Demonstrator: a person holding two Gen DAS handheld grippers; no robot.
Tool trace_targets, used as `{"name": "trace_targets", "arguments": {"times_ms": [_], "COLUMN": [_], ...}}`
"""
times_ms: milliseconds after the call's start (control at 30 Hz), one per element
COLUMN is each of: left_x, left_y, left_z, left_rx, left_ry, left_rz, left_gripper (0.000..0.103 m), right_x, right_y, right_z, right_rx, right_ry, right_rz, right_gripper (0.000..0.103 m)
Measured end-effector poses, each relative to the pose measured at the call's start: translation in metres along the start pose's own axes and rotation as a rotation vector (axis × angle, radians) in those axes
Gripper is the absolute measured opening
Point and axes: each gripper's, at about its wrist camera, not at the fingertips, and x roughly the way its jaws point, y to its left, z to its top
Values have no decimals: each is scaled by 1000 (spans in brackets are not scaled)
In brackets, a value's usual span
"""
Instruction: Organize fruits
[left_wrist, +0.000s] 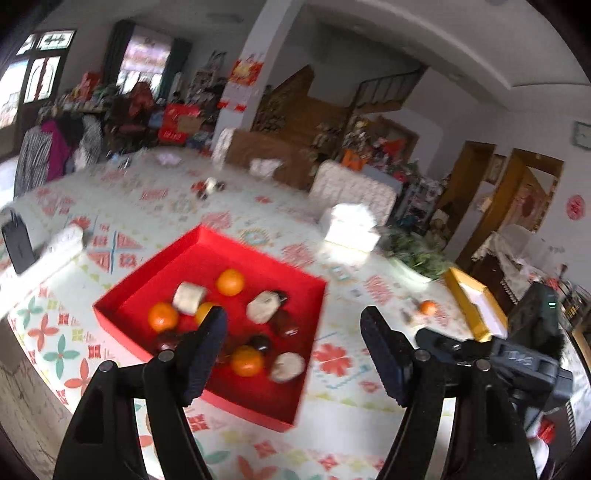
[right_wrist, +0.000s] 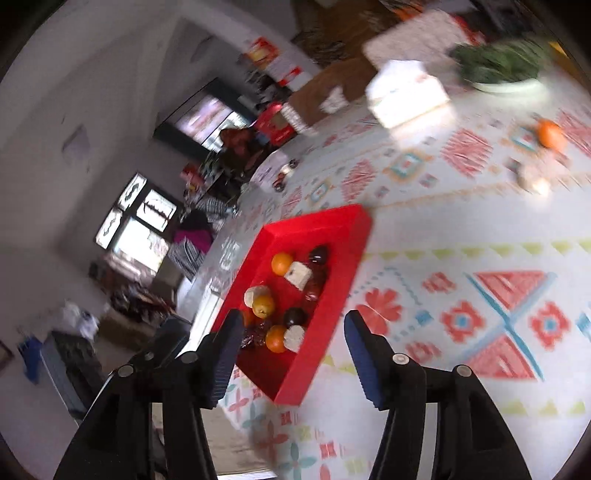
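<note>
A red tray (left_wrist: 258, 406) sits on the patterned tablecloth and holds several oranges (left_wrist: 229, 282), dark round fruits (left_wrist: 260, 342) and white foam-wrapped fruits (left_wrist: 189, 297). My left gripper (left_wrist: 293, 325) is open and empty above the tray's near right corner. The right gripper's body (left_wrist: 517, 365) shows at the right of that view. In the right wrist view the red tray (right_wrist: 354, 236) lies ahead with oranges (right_wrist: 282, 263) and dark fruits (right_wrist: 318, 254). My right gripper (right_wrist: 291, 328) is open and empty over its near end. A loose orange (left_wrist: 428, 307) lies on the cloth; it also shows in the right wrist view (right_wrist: 551, 134).
A white box (left_wrist: 351, 229), a bowl of greens (left_wrist: 417, 254) and a yellow box (left_wrist: 476, 306) stand at the table's far right. A black phone (left_wrist: 16, 243) and a white power strip (left_wrist: 55, 243) lie at the left. Both views are motion-blurred.
</note>
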Motion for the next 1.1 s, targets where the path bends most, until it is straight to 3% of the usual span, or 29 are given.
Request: {"name": "trace_targets", "arguments": {"times_ms": [133,300,533,733,933,1000,1100], "left_x": [-38,-84,-136,-175,-192,-189,-162], "left_y": [-31,-68,-103,-139,-173,-180,-182], "left_z": [8,23,60,126,211,226,225], "left_rx": [72,157,274,432,509,511,501], "left_ry": [-87,-194,-334,-473,-525,-531,-508], "left_rz": [-41,-78,-51,100,247,263,218], "left_gripper": [75,77,80,90,93,98,101], "right_x": [-43,-112,-230,-314,-388,-403,-405], "right_y": [5,24,86,149,210,225,228], "right_z": [1,6,29,78,150,169,190], "right_rx": [-55,-115,-297,-421,-448,-457,-466], "right_ry": [-30,-101,-300,-478,-617,-667,-677], "right_rz": [-99,-132,-234,-390,-558,-641,-717], "right_gripper": [62,62,64,66,69,77,84]}}
